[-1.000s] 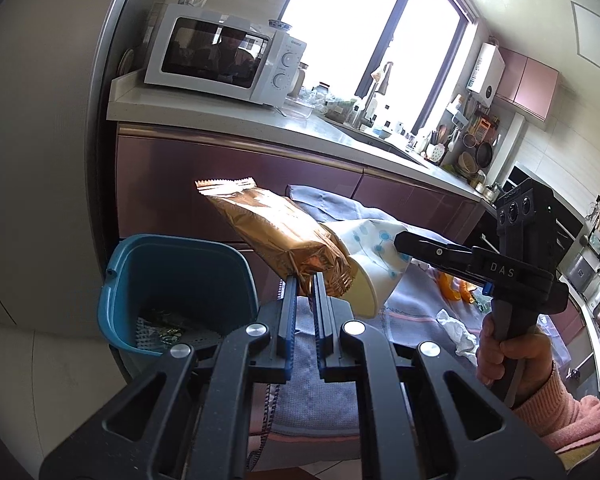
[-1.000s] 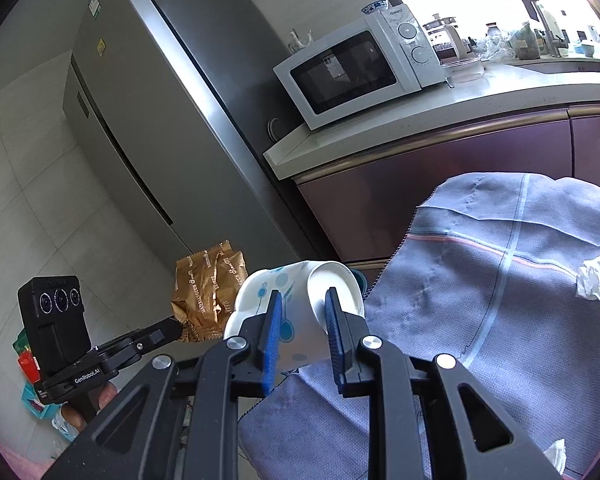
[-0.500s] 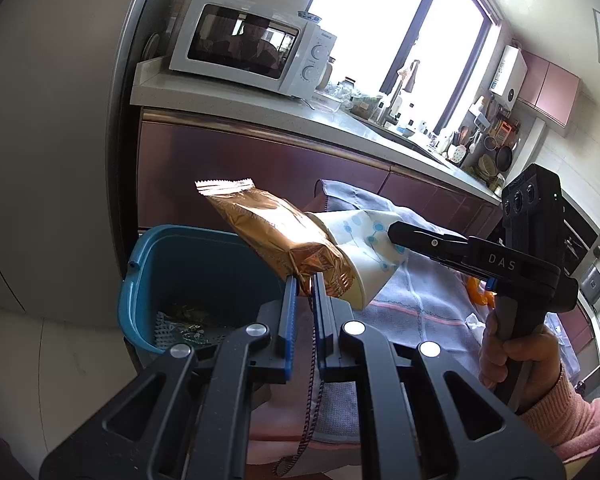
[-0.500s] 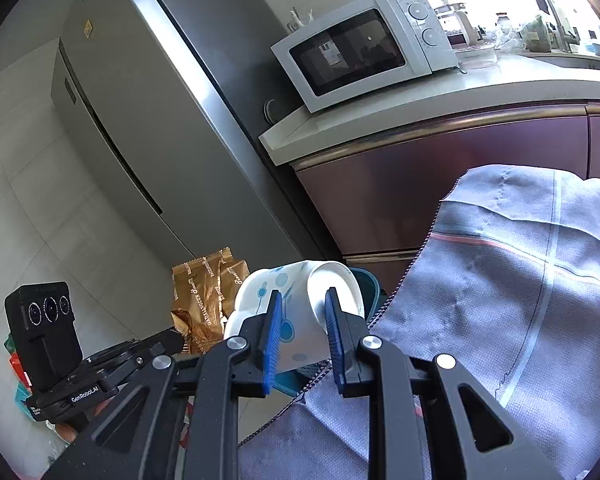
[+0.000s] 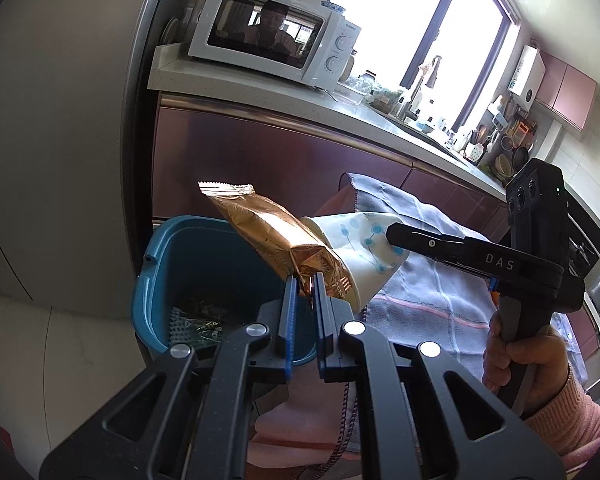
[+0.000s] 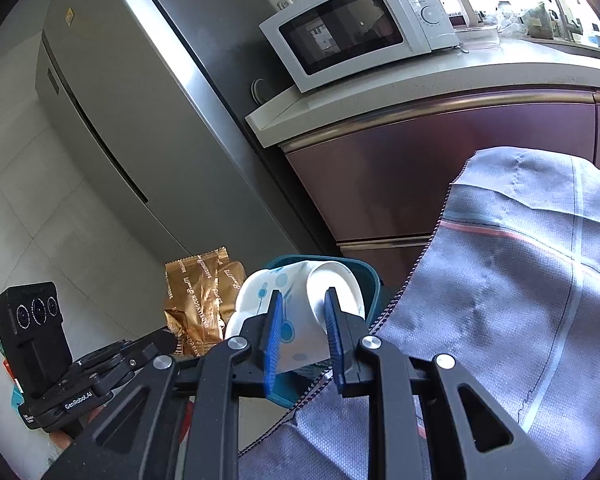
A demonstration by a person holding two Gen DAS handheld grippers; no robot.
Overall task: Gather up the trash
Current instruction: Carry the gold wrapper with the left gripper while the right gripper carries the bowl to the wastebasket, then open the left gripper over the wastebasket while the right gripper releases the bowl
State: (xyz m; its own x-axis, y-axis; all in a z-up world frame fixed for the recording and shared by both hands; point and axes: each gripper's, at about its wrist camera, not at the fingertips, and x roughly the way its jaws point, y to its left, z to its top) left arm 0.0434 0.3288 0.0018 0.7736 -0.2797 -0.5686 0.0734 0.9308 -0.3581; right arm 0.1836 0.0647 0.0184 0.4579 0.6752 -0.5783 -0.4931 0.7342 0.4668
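A: Left wrist view first. What is the left gripper (image 5: 306, 292) holding?

B: Its jaws are drawn narrow and pinch the lower end of a gold foil snack bag (image 5: 276, 240). The bag slants up and to the left, above the open blue bin (image 5: 156, 276), which has some litter in the bottom.

A: And the other tool?

B: The right gripper (image 5: 396, 236) comes in from the right, held in a hand (image 5: 520, 364) with a pink sleeve. It holds a white paper cup (image 5: 364, 256) with blue dots, lying on its side and touching the bag, beside the bin's right rim. A grey-blue cloth (image 5: 432, 292) covers the surface just behind it.

A: Now the right wrist view.

B: The right gripper (image 6: 302, 320) grips the cup (image 6: 296, 300); one jaw is against the printed outer wall and the other sits inside the mouth, so the jaws clamp the cup wall. The bin's rim (image 6: 370, 280) shows right behind the cup. The snack bag (image 6: 200, 304) is to the left, with the left gripper (image 6: 168, 340) below it. The cloth (image 6: 500, 320) fills the right side; a microwave (image 6: 360, 24) sits on the kitchen counter beside a grey fridge (image 6: 132, 92).
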